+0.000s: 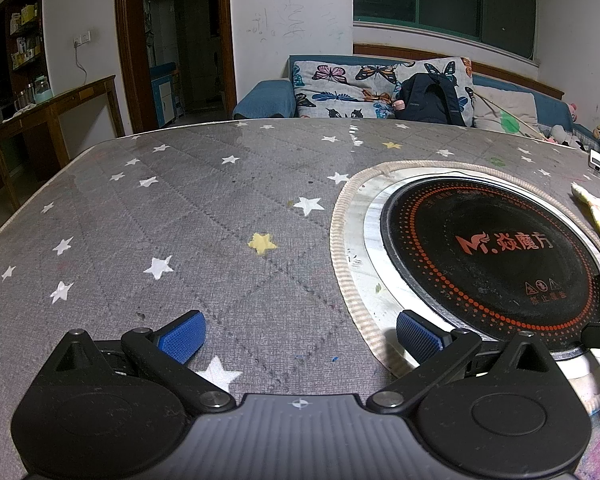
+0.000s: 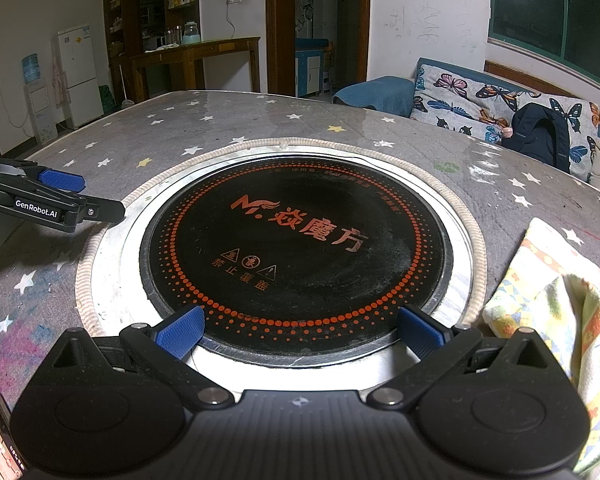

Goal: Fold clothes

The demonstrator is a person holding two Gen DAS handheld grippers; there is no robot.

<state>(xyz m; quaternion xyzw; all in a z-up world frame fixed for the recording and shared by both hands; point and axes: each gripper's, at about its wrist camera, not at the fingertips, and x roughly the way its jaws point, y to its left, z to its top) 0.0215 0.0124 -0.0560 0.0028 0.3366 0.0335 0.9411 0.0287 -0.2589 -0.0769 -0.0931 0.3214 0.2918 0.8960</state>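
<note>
While nothing is gripped: both tools hang above the table.
Left gripper [image 1: 300,338]: fingers spread wide, empty, lower centre of its view, over the grey star-print cover [image 1: 148,216].
Right gripper [image 2: 300,330]: fingers spread wide, empty, over the round black cooktop [image 2: 296,256].
Garment [image 2: 556,312]: pale patterned cloth, crumpled, lower right of the right view, just beside the cooktop's rim.

Left gripper [image 1: 300,338] and right gripper [image 2: 300,330], fingers apparently spread wide.
</note>
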